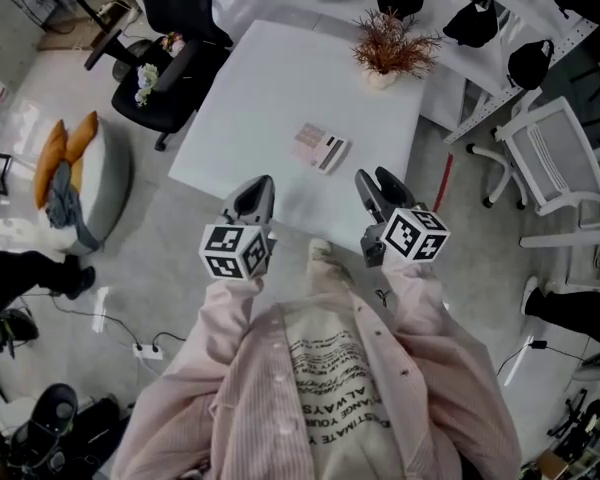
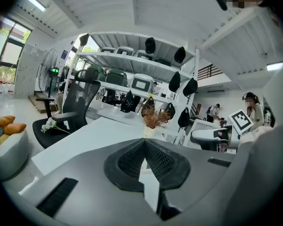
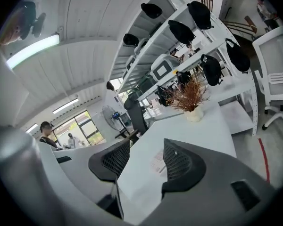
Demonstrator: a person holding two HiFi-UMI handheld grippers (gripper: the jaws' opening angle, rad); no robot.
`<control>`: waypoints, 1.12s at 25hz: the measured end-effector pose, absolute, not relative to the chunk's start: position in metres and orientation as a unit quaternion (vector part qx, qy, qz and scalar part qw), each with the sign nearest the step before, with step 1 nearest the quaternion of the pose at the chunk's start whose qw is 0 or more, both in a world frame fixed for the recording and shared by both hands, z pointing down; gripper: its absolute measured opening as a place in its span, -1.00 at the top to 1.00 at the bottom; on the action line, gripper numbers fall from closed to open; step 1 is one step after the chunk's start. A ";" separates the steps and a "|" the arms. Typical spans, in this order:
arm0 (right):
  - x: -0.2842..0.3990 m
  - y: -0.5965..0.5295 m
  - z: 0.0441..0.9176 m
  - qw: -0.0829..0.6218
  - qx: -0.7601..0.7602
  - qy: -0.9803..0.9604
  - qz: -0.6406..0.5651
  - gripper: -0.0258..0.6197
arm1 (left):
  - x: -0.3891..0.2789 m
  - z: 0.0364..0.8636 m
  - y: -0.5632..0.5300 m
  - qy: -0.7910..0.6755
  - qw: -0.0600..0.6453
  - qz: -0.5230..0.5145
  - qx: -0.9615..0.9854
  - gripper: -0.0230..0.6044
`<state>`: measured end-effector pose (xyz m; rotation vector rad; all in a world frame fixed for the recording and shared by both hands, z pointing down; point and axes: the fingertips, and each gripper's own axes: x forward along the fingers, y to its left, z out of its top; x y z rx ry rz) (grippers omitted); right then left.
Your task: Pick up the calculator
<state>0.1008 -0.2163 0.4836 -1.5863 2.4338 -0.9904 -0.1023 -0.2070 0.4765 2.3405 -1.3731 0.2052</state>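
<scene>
Left gripper [image 1: 259, 190] jaws pressed together | right gripper [image 1: 380, 182] jaws spread, empty | flat rectangular calculator [image 1: 320, 147] on smooth white table [image 1: 250, 88]

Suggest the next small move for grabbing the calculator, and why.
Probably advance the right hand-held gripper forward and down toward the calculator. Its jaws stand apart and frame the calculator, which lies flat and untouched near the front edge of the table. The left hand-held gripper is shut.

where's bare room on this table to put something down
The left half of the table is bare, from the calculator to the edge. A free strip lies between calculator and potted plant at the far right corner. Nowhere is crowded.
</scene>
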 end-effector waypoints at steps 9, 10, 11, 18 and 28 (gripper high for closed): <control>0.101 -0.273 0.528 0.017 -0.500 0.779 -0.379 0.32 | -0.084 0.523 -0.255 -0.489 0.262 0.097 0.827 0.92; 0.101 -0.278 0.533 0.015 -0.498 0.777 -0.385 0.32 | -0.082 0.527 -0.259 -0.488 0.266 0.099 0.825 0.92; 0.100 -0.281 0.538 0.013 -0.497 0.774 -0.392 0.32 | -0.081 0.531 -0.263 -0.488 0.271 0.102 0.824 0.92; 0.092 -0.298 0.574 -0.005 -0.484 0.757 -0.439 0.32 | -0.076 0.562 -0.278 -0.482 0.309 0.116 0.812 0.92; 0.083 -0.317 0.628 -0.026 -0.474 0.727 -0.496 0.32 | -0.070 0.605 -0.292 -0.480 0.352 0.139 0.792 0.92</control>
